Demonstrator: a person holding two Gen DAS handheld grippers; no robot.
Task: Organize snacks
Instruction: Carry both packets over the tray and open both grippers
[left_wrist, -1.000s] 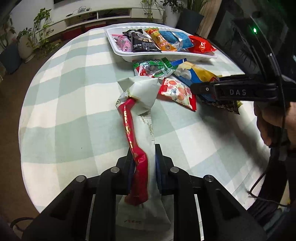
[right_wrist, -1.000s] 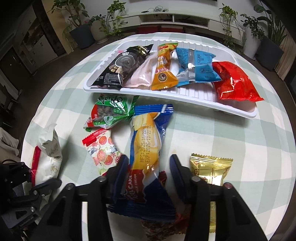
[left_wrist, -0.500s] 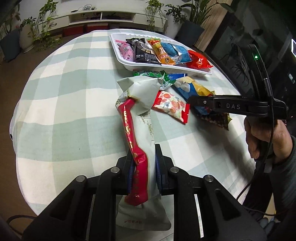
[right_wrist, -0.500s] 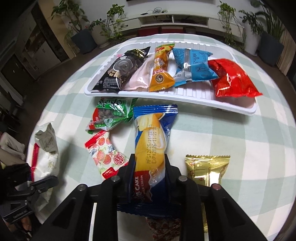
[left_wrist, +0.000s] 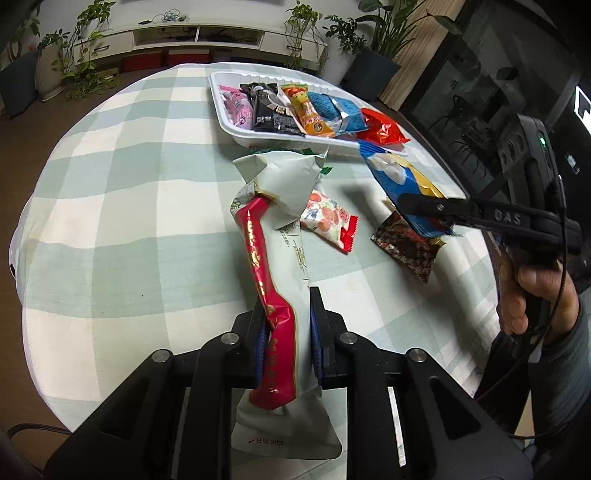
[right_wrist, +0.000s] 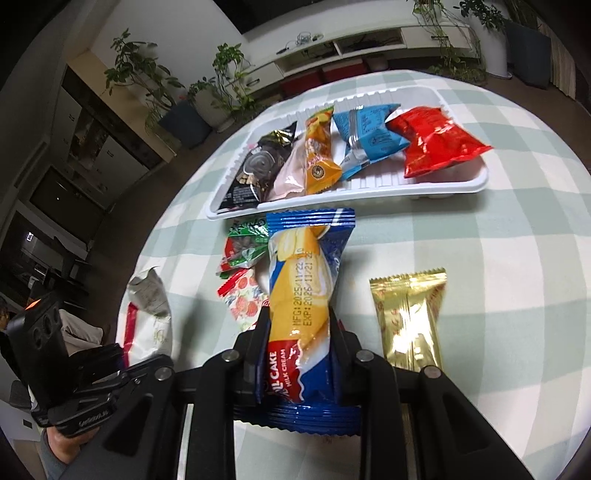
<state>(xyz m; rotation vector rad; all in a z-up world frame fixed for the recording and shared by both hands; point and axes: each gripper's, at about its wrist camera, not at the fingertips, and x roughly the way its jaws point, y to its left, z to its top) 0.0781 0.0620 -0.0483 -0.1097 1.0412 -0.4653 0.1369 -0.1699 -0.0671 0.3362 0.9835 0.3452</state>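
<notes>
My left gripper (left_wrist: 286, 317) is shut on a long white-and-red snack packet (left_wrist: 284, 254), whose far end hangs crumpled over the table. My right gripper (right_wrist: 297, 321) is shut on a blue-and-yellow cake packet (right_wrist: 303, 280) and holds it clear of the cloth, just short of the white tray (right_wrist: 332, 195). The tray holds several packets in a row: black, pink, orange, blue and red. In the left wrist view the right gripper (left_wrist: 421, 208) comes in from the right with the cake packet (left_wrist: 399, 177) tilted up toward the tray (left_wrist: 225, 118).
Loose on the checked cloth lie a gold packet (right_wrist: 410, 317), a green packet (right_wrist: 243, 247), a strawberry-print packet (right_wrist: 243, 299) and a dark brown packet (left_wrist: 406, 243). The round table's edge drops off on the left. Potted plants and a low shelf stand beyond the table.
The right gripper's jaws closed on the cake packet, then lifted and rolled it toward the tray. The left gripper kept its grip and only turned a little.
</notes>
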